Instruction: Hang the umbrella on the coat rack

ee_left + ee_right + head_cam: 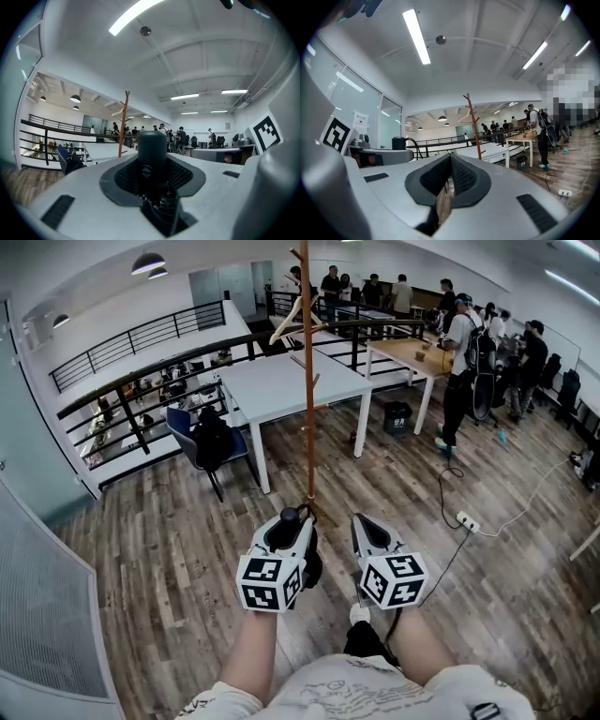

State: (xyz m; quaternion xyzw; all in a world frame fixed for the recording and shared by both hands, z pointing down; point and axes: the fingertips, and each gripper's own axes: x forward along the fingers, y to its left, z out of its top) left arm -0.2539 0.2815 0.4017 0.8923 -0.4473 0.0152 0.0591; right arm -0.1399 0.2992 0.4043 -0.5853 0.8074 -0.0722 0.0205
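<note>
**Umbrella in left hand-held gripper, coat rack ahead**

Gripping a black folded fabric umbrella (313,568) with the left hand-held gripper (284,529): jaws set wide, pads closed on either side of the stubby black cylindrical handle. Handle end poking out past the jaw tips. Pleated black canopy bunched behind the pads, toward the person, and bulging just right of that hand-held gripper.

Right hand-held gripper (375,526): jaws brought together at the tips, nothing between them, only floor planks visible through the slit behind the tips. Carried just right of the left hand-held gripper, side by side, not touching it, both pointing level.

Straight ahead, roughly between the lines of the two hand-held grippers: tall, slender brown wooden coat rack (308,409), upright on the grey-brown wood-plank floor (169,559), short pegs angled upward. Well apart from the umbrella, no contact. Pale wooden clothes hanger (296,320) on an upper peg.

Beyond the rack: white rectangular tabletop (291,381). Ahead and left of the left hand-held gripper: blue chair (180,420) with a black bag (211,437) on it, black metal railing (141,381) behind. Ahead and right of the right hand-held gripper: white power strip (466,519) on the floor with a pale cable trailing off. Farther off, several people standing around a light wooden tabletop (412,352).

Umbrella not yet on the rack.
</note>
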